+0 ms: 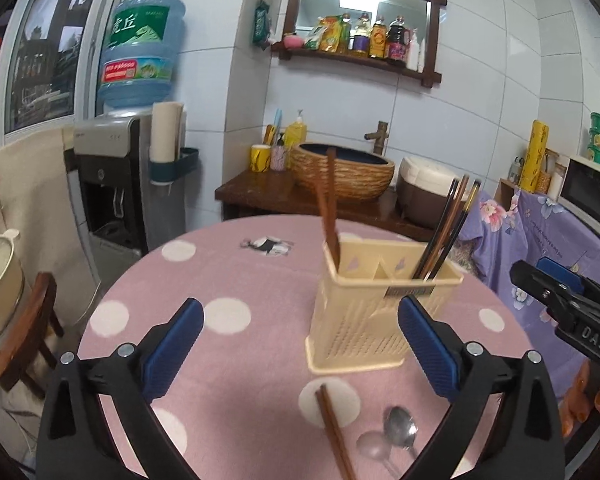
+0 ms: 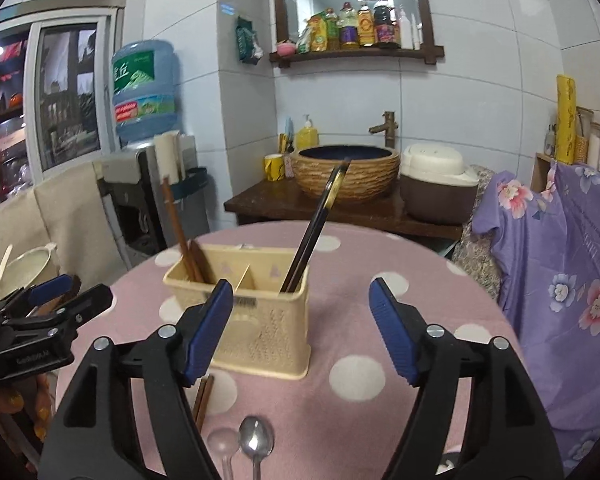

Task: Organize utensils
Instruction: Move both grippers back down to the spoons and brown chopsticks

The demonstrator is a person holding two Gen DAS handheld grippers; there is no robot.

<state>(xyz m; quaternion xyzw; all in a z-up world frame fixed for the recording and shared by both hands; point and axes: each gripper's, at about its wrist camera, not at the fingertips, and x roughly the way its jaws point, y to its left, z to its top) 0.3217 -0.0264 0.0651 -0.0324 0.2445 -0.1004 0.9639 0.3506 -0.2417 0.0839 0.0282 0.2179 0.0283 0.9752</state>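
Note:
A cream utensil holder (image 1: 380, 312) (image 2: 256, 320) stands on the pink dotted table (image 1: 240, 280). Brown chopsticks (image 1: 328, 208) lean in its left compartment and dark chopsticks (image 1: 448, 232) in its right. In front of it lie a brown chopstick pair (image 1: 334, 432) (image 2: 203, 398), a metal spoon (image 1: 400, 426) (image 2: 256, 440) and a clear plastic spoon (image 1: 374, 446) (image 2: 222, 440). My left gripper (image 1: 300, 304) (image 2: 76, 288) hovers open in front of the holder, holding nothing. My right gripper (image 2: 300, 288) (image 1: 540, 276) is open too, with the holder beyond its blue pads.
A water dispenser (image 1: 112, 184) and a wooden chair (image 1: 32, 320) stand left of the table. Behind it are a woven basin (image 1: 342, 168) and a rice cooker (image 1: 428, 188) on a dark counter. A purple floral cloth (image 2: 560, 260) hangs at the right.

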